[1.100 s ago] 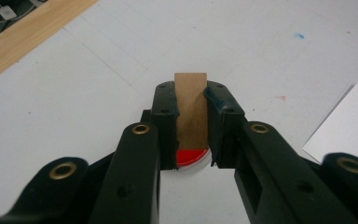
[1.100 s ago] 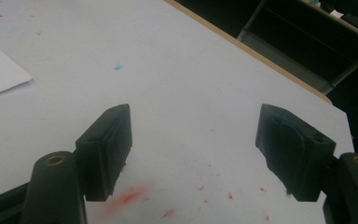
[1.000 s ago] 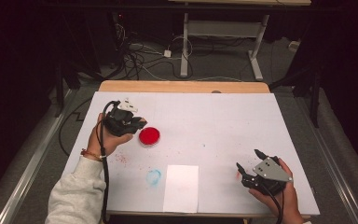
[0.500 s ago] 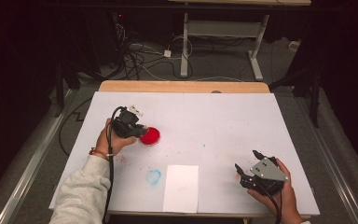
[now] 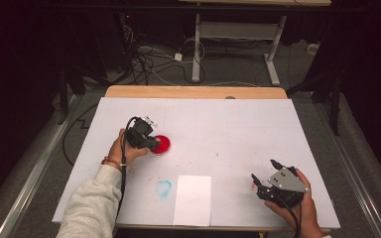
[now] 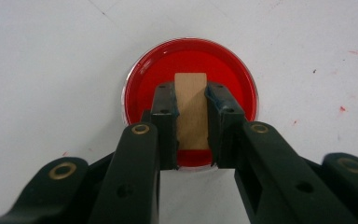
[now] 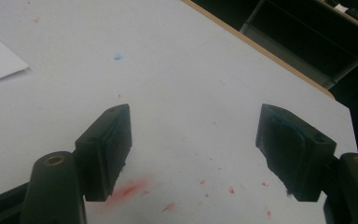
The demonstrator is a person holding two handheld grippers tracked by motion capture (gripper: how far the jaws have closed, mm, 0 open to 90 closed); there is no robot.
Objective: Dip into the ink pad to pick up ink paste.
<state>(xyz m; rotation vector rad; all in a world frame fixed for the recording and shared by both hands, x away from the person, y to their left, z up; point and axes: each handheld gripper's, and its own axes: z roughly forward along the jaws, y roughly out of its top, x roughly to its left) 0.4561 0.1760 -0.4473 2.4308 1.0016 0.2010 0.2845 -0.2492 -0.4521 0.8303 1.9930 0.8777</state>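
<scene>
Your left hand-held gripper (image 6: 191, 126) is pinching a small tan block (image 6: 191, 109) over the red dish of paint (image 6: 189, 100) (left of the counter's middle), so the dipping looks under way. The white sheet (image 5: 192, 198) at the near edge lies unmarked, so stamping seems left. Your right hand-held gripper (image 7: 198, 154) rests spread, holding nothing.

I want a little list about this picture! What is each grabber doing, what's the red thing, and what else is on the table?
left gripper: shut on a tan block, held over the red dish
red dish: round, shallow, filled with red paint, on the white table
right gripper: open, holding nothing, near the table's right front corner
white paper: lies flat at the front edge
stains: blue smudge beside the paper, red smears under the right gripper
</scene>
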